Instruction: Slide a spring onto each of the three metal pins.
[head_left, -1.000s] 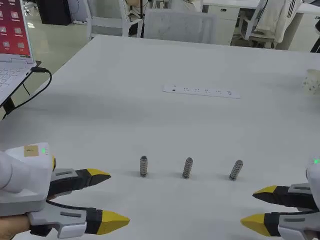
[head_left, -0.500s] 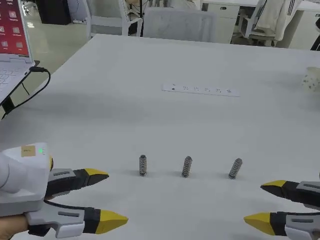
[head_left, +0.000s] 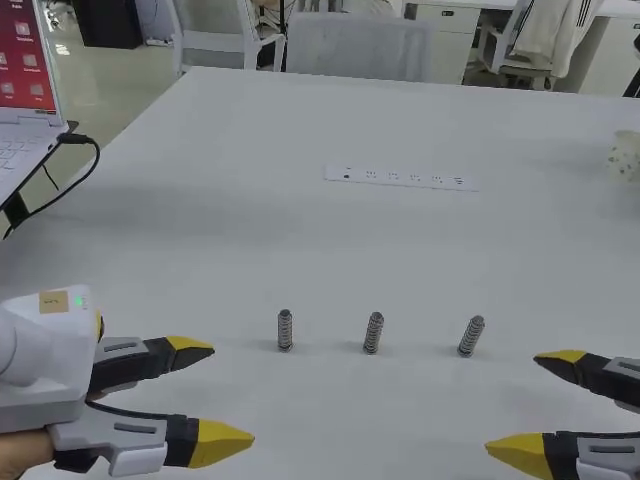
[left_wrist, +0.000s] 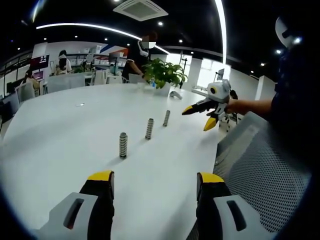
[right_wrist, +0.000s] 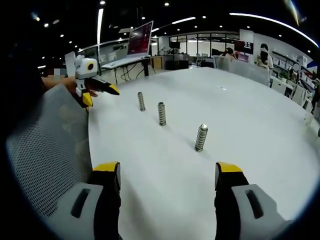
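We see the left spring (head_left: 285, 330), middle spring (head_left: 374, 333) and right spring (head_left: 472, 336) each sleeved on upright pins (right_wrist: 203, 126). They stand just ahead of and between the left gripper (head_left: 222, 392) and right gripper (head_left: 520, 404). Both grippers have jaws spread and empty, and we judge nothing remains.

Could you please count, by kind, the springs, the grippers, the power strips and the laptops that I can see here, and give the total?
Springs: 3
Grippers (left gripper, right gripper): 2
Power strip: 1
Laptop: 1
Total: 7
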